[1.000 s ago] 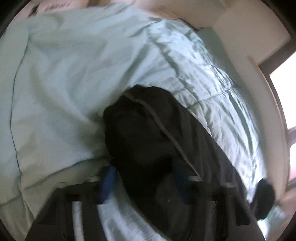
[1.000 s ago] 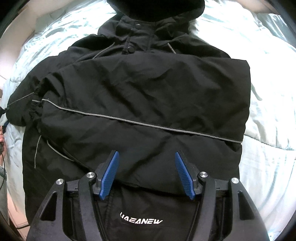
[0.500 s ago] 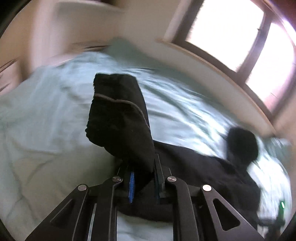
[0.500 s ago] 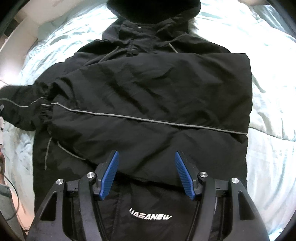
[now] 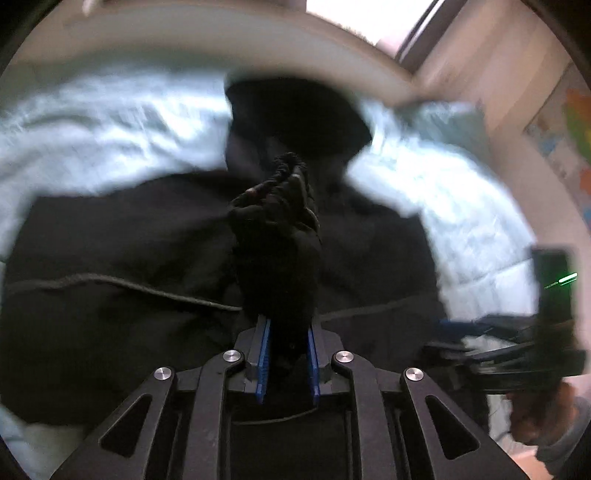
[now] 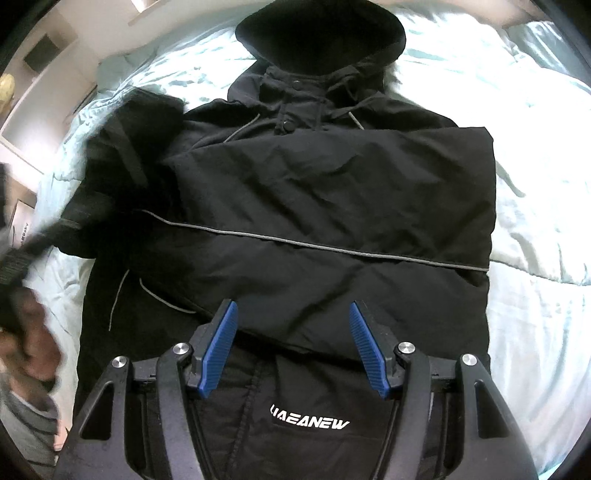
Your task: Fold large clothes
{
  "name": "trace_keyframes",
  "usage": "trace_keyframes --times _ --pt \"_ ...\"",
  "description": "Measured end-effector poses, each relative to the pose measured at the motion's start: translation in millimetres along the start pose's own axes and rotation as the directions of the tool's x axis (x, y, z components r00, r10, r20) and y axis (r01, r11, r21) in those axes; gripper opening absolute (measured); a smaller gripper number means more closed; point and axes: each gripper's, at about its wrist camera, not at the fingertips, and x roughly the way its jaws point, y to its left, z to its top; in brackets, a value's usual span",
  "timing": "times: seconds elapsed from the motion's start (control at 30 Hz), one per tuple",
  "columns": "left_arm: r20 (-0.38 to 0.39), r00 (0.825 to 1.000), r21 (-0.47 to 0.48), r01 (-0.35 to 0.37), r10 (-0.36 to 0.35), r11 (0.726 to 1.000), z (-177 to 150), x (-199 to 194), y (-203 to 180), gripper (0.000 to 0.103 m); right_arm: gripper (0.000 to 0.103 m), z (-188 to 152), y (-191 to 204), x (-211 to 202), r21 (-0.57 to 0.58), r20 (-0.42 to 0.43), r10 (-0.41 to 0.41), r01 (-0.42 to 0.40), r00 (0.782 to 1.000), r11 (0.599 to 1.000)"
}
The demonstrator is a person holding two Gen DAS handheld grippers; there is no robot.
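Observation:
A black hooded jacket (image 6: 332, 206) lies face up on the pale green bed, hood (image 6: 321, 33) at the far end, its right sleeve folded across the chest. My left gripper (image 5: 286, 354) is shut on the jacket's other sleeve cuff (image 5: 277, 236), held up over the jacket body (image 5: 110, 258). In the right wrist view that lifted sleeve (image 6: 136, 147) is blurred at the left. My right gripper (image 6: 291, 343) is open and empty, hovering over the jacket's lower part near the white logo (image 6: 309, 421).
Pale green bedding (image 6: 535, 184) surrounds the jacket. A wall and window ledge (image 5: 221, 48) run behind the bed. The right gripper's body (image 5: 517, 354) and the holding hand show at the right of the left wrist view.
My left gripper has swung the gripped sleeve up off the bed's left side and over the jacket body. My right gripper has stayed open over the lower jacket.

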Motion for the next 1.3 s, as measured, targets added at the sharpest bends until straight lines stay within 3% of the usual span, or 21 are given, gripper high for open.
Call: trace_keyframes --times 0.1,0.13,0.2,0.3,0.4,0.6,0.73,0.8,0.83,0.93,1.1,1.3 --pt "-0.137 0.990 -0.070 0.036 -0.045 0.997 -7.0 41.0 15.1 0.022 0.066 4.9 -0.6 7.3 0.007 -0.009 0.013 -0.013 1.000 1.000" --pt "-0.145 0.987 -0.083 0.052 -0.063 0.995 -9.3 42.4 16.1 0.023 0.066 7.1 0.3 8.4 0.007 -0.009 0.021 -0.021 1.000 1.000" --pt "-0.130 0.985 -0.092 0.105 -0.116 0.990 -9.0 31.9 17.3 0.039 0.066 14.1 3.8 9.8 0.013 -0.004 0.053 -0.052 0.999 0.999" --pt "-0.113 0.975 -0.130 0.178 -0.193 0.975 -8.5 9.1 22.0 0.055 0.068 29.6 12.7 12.9 0.040 0.005 0.136 -0.137 0.991 0.990" --pt "-0.100 0.981 -0.118 0.157 -0.169 0.981 -8.6 -14.6 21.7 0.056 0.074 45.9 27.5 19.4 0.062 0.008 0.215 -0.215 0.977 0.975" --pt "-0.025 0.993 -0.161 0.113 -0.118 0.980 -10.6 -56.3 40.9 0.056 0.075 63.6 44.2 40.7 0.093 -0.004 0.219 -0.217 0.976 0.972" --pt "0.019 0.999 -0.205 0.048 -0.045 0.978 -10.7 -76.1 62.9 0.056 0.076 71.2 41.5 67.5 0.165 -0.049 0.250 -0.240 0.967 0.957" --pt "0.044 0.999 -0.216 -0.001 0.011 0.976 -7.7 -80.3 69.0 0.056 0.068 72.3 42.3 78.3 0.181 -0.067 0.273 -0.258 0.960 0.949" --pt "0.060 0.997 -0.216 -0.038 0.052 0.976 -6.5 -84.7 72.8 0.056 0.043 72.4 44.4 78.9 0.165 -0.068 0.258 -0.244 0.964 0.956" --pt "0.069 0.994 -0.229 -0.069 0.087 0.971 -1.1 -91.2 80.5 0.056 0.031 70.4 46.9 59.1 0.105 -0.019 0.241 -0.238 0.970 0.966" --pt "0.078 0.991 -0.223 -0.086 0.106 0.971 11.6 -93.6 82.8 0.056 0.027 64.6 44.0 -2.2 0.004 0.112 0.135 -0.137 0.984 0.991" --pt "0.074 0.993 -0.137 -0.077 0.088 0.988 26.7 -78.7 60.0 0.056 0.027 43.2 -11.7 -69.3 0.034 0.227 -0.083 0.077 0.970 0.996"
